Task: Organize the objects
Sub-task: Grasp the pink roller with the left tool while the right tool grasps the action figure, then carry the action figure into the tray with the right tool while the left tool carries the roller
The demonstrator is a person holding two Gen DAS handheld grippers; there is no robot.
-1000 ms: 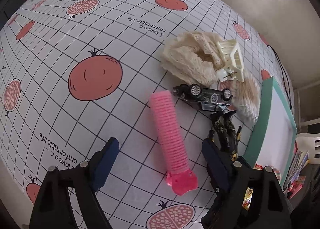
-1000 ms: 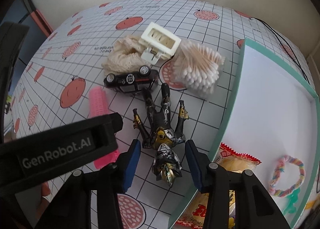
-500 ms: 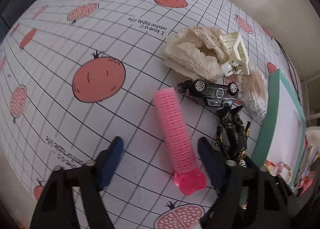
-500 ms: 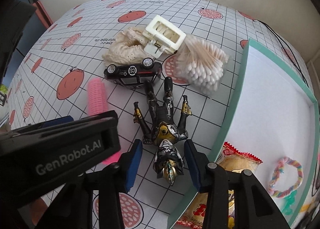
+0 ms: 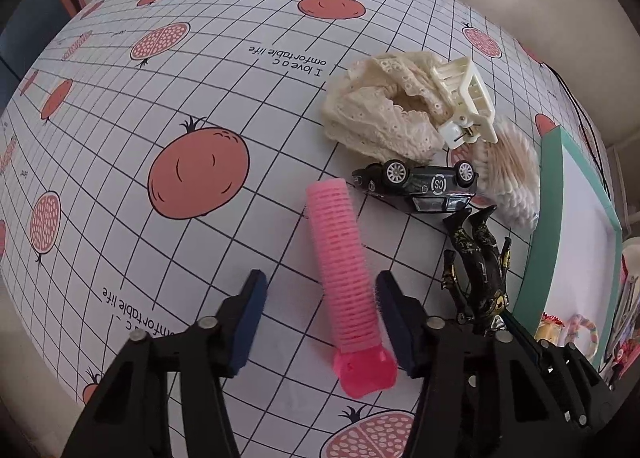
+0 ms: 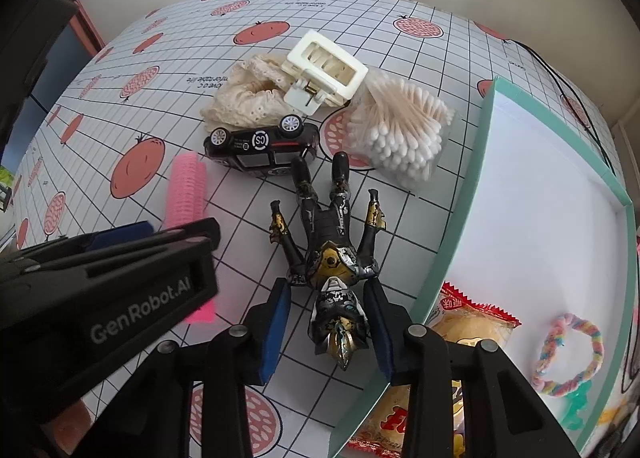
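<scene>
Snack (image 6: 464, 318) and loop (image 6: 568, 354) already boxed (image 6: 460, 218); six left. Your left gripper (image 5: 318, 318) straddles roller (image 5: 344, 270), right gripper (image 6: 328, 322) the figure (image 6: 332, 250) at 12 o'clock, fingers open.

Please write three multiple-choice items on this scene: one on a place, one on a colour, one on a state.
1. What lies between the left gripper's fingers?
A. toy car
B. hair roller
C. cotton swabs

2. What colour is the hair roller?
A. pink
B. green
C. black

3. How does the toy car lie?
A. on its wheels
B. standing on its nose
C. tipped over, wheels up

Key:
1 B, the roller runs between the open fingers.
2 A, it is plainly pink.
3 C, both visible wheels sit along its top edge.
</scene>
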